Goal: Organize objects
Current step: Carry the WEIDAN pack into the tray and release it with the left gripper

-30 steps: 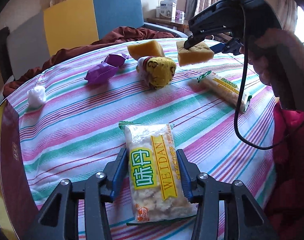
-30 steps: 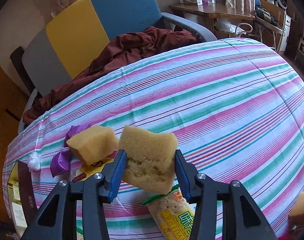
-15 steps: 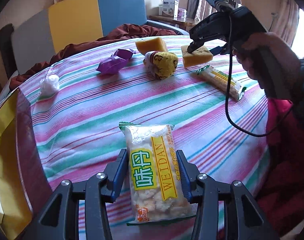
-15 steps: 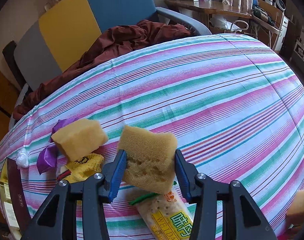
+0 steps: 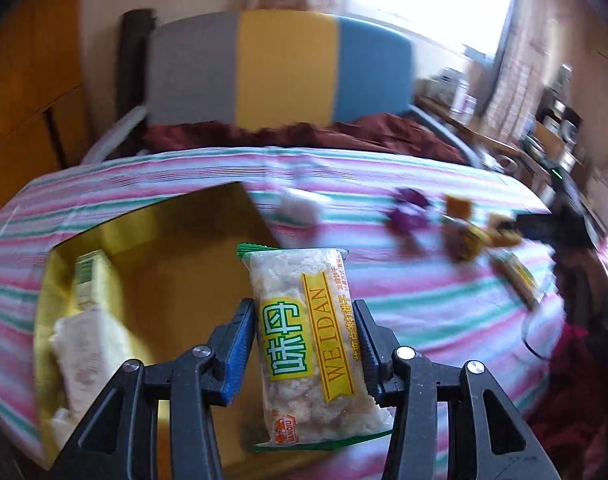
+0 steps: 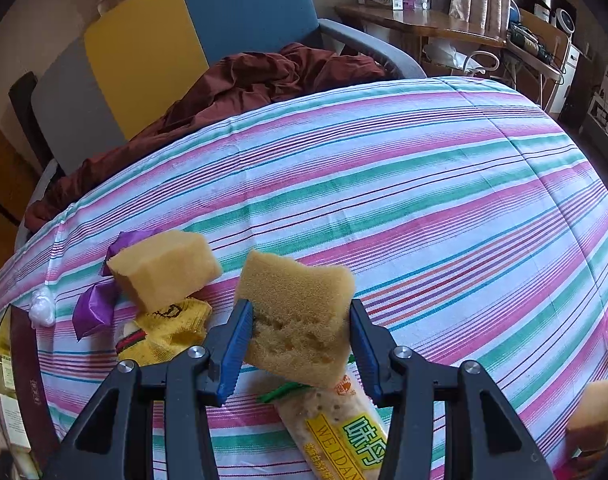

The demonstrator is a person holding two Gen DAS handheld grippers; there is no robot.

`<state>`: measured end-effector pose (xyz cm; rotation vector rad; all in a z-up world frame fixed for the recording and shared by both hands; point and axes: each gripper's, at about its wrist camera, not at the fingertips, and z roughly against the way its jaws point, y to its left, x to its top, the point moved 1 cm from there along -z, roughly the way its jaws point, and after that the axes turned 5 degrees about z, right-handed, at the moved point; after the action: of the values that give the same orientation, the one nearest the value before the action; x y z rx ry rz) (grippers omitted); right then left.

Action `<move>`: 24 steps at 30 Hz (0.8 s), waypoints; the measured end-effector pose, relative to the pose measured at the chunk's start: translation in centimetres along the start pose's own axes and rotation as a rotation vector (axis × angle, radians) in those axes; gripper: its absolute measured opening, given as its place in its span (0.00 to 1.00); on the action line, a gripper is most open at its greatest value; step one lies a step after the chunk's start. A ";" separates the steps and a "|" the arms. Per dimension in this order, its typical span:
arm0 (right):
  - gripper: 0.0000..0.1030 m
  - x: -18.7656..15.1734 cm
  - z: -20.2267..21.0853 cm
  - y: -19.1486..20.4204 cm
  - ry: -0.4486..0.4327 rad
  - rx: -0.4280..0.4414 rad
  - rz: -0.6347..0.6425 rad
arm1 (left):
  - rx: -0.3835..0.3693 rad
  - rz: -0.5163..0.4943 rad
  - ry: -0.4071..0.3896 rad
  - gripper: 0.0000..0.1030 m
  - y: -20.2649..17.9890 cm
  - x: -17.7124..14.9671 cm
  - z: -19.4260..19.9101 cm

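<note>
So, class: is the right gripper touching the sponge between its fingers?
Touching. The right wrist view shows both blue pads of the right gripper pressed against the sponge, lifted above the tablecloth.

Daylight from a blown-out window [image 5: 431,4] lights both fisheye views, whose edges bend and darken into black corners; the left view is smeared by motion blur, worst across the striped cloth [image 5: 423,296], while the right view stays sharp.
</note>
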<state>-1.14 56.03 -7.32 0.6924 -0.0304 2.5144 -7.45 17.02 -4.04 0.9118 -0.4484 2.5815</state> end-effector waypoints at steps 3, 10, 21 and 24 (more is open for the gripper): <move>0.47 0.0 0.0 0.2 0.000 -0.003 0.009 | 0.052 0.103 0.023 0.46 4.6 1.7 -1.1; 0.47 0.0 -0.2 0.2 0.005 -0.013 0.022 | 0.142 0.257 0.122 0.46 12.1 4.7 -5.1; 0.47 0.2 -0.5 0.6 0.011 -0.019 0.047 | 0.195 0.396 0.258 0.47 16.1 5.6 -11.4; 0.47 0.2 -0.6 0.7 0.013 -0.021 0.050 | 0.229 0.395 0.263 0.46 16.8 5.4 -12.3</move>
<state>-1.90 55.58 -7.64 0.6747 -0.0696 2.5623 -25.24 8.51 -12.57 0.5808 -0.2842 3.1113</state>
